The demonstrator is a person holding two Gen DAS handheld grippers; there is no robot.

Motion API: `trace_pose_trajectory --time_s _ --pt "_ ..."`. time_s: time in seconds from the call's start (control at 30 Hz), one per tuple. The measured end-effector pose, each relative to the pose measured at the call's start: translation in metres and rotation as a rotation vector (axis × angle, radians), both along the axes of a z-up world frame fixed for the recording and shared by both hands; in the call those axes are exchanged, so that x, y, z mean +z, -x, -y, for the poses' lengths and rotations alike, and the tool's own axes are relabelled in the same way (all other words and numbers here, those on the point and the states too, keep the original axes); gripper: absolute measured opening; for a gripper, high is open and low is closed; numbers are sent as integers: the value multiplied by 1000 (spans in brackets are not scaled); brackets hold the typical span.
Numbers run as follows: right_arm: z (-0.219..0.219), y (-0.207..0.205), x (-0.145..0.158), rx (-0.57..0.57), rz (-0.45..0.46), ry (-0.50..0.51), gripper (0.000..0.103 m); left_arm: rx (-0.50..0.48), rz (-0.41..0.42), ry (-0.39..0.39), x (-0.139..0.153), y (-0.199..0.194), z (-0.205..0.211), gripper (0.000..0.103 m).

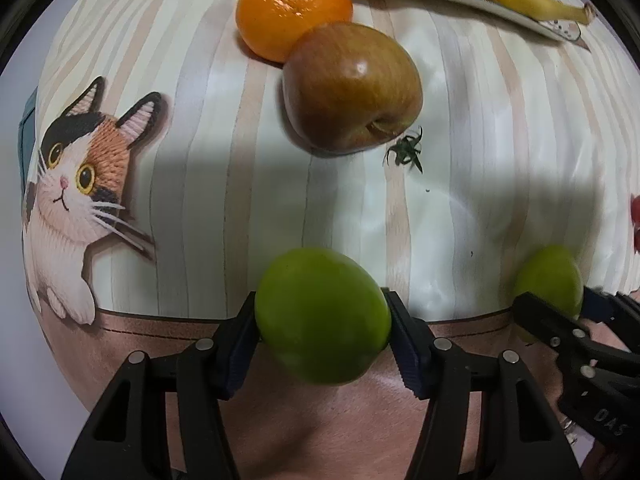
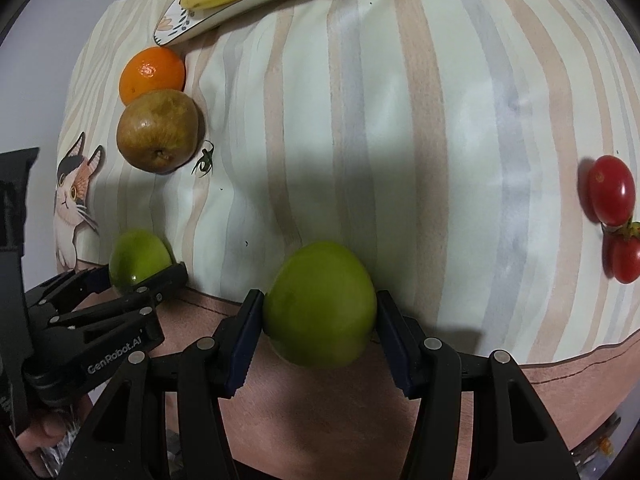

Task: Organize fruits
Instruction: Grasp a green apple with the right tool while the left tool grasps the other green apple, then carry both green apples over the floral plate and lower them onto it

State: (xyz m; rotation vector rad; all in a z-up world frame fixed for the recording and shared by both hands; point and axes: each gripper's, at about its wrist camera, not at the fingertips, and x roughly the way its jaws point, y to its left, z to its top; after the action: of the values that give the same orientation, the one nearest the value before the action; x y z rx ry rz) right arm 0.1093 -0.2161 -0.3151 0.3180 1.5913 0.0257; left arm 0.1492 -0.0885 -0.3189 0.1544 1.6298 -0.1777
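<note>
Striped tablecloth [image 2: 400,120], cat print [image 1: 76,184], plate [image 2: 224,16]

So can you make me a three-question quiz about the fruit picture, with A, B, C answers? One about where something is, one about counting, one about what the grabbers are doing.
1. Where is the orange?
A. On the plate
B. On the striped cloth, touching the brownish apple
C. In a gripper

2. How many green apples can you see?
A. One
B. Two
C. Four

3. What is the left gripper doing?
A. Clamped on a green apple
B. Hanging open and empty
C. Holding a banana

Answers:
1 B: the orange sits on the striped cloth against the brownish apple, beside the plate.
2 B: one green apple is in the left gripper, the other green apple in the right gripper.
3 A: both pads press on the apple's sides.
</note>
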Motion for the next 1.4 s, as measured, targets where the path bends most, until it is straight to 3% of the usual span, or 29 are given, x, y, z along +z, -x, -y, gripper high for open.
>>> trace_pose_trajectory --time_s 0.2,0.4,0.7,0.8,0.9,1.07,1.2,1.4 --pt "-8 -6 0 3 15 10 58 -37 68 -25 28 4 3 57" --pt "-4 -1 18 -5 60 -8 58 -36 109 35 71 6 11 57" --pt "19 -24 82 -46 178 -61 58 -3 177 203 154 -33 22 57" --pt "31 -41 111 -42 231 -68 58 7 204 236 173 -70 11 57" --pt "40 -67 141 -22 285 -61 58 16 219 243 175 -98 -3 57" --pt "32 -125 161 19 338 -11 58 49 191 240 166 -157 -8 57" --pt "25 -165 155 43 333 14 58 92 124 244 141 -195 -16 57" --pt "9 -207 126 82 283 52 58 140 -47 272 94 -231 -21 57"
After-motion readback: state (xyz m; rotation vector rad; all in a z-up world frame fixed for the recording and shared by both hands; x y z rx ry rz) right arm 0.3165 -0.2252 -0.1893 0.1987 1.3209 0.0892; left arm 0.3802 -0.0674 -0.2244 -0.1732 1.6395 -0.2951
